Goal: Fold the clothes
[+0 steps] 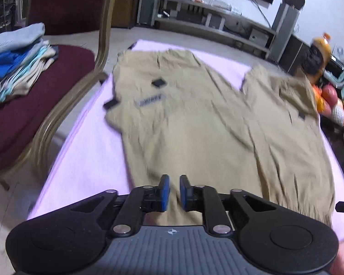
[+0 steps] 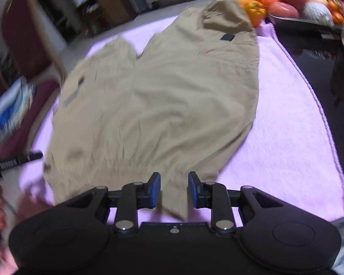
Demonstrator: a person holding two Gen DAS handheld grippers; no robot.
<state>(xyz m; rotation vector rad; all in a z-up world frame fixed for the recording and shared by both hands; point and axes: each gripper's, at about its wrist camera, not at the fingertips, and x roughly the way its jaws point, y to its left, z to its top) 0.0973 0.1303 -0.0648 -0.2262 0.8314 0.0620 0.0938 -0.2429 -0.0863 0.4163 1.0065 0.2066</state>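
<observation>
A pair of khaki trousers (image 1: 195, 126) lies spread flat and lightly wrinkled on a lilac towel (image 1: 89, 160) over the counter, waistband at the near edge, both legs reaching to the far side with a notch between them, small dark patches on each leg.

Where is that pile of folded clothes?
In the left wrist view, the folded clothes sit at far left on the maroon chair, beside the purple towel.
</observation>
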